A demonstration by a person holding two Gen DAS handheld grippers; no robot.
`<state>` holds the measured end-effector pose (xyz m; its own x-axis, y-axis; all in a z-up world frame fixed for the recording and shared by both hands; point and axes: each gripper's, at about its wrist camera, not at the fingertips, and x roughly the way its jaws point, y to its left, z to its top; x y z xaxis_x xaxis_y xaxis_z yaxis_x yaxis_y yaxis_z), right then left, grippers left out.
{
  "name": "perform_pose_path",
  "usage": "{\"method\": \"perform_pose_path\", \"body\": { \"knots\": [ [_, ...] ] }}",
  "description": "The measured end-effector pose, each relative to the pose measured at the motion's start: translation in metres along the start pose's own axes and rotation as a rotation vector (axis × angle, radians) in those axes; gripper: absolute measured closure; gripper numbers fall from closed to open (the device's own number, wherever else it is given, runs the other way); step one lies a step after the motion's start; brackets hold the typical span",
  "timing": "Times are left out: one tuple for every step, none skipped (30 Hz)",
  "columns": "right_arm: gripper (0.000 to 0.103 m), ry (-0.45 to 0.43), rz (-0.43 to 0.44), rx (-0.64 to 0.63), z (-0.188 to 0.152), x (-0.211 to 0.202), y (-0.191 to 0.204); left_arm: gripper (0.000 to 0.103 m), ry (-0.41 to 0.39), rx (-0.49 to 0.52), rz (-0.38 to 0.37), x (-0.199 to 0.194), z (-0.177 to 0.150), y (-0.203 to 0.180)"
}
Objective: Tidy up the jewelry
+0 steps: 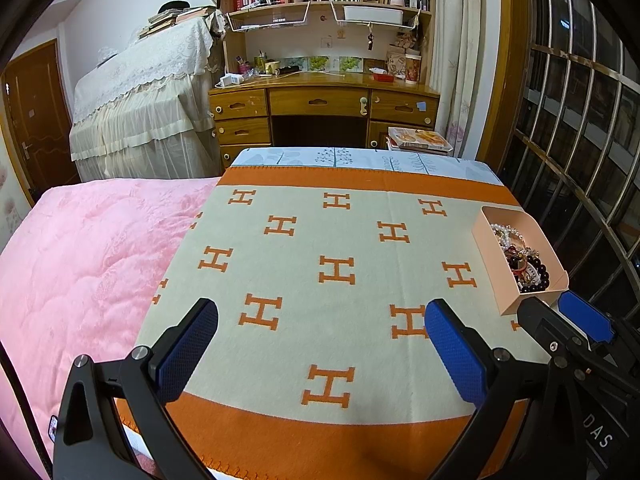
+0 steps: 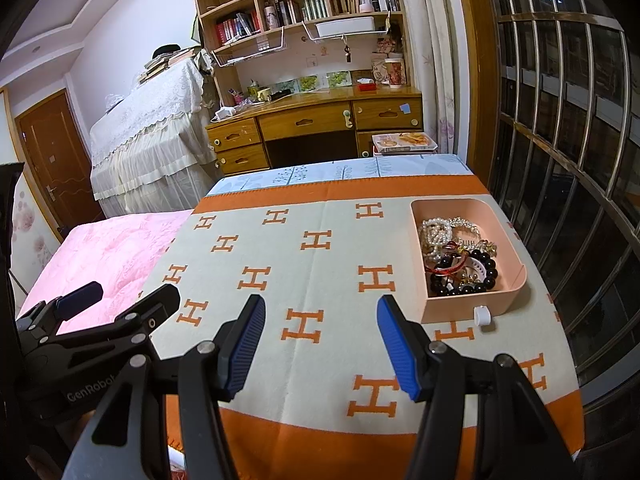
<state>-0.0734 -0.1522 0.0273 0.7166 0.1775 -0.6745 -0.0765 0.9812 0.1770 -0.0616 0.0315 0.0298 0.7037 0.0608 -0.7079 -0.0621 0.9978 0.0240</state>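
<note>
Ahead and right of both empty, spread grippers, the tray (image 2: 516, 240) of jewelry (image 2: 460, 256) runs lengthwise away, nearer the right gripper (image 2: 320, 336) than the left gripper (image 1: 320, 344).

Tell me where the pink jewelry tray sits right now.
The pink jewelry tray rests on the H-patterned blanket near its right edge by the barred window, ahead and right of the open right gripper; the left wrist view shows it far right too.

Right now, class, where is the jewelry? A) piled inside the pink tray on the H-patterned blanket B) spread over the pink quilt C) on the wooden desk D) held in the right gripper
A: the beads and pearls lie heaped inside the pink tray on the H-patterned blanket; both grippers are open and empty.
</note>
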Motion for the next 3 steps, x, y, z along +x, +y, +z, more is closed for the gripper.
{"method": "perform_pose_path", "body": {
  "knots": [
    [0.044,0.000,0.001,0.000,0.0002,-0.0002,-0.0001,0.001,0.001,-0.001,0.001,-0.0002,-0.0001,-0.0002],
    [0.044,0.000,0.001,0.001,0.0002,-0.0001,0.0000,0.001,0.002,0.000,0.002,0.0000,-0.0003,0.0000],
    [0.044,0.000,0.001,0.000,0.0003,-0.0002,0.0000,0.001,0.001,0.000,0.004,-0.0001,-0.0003,0.0001]
  ]
}}
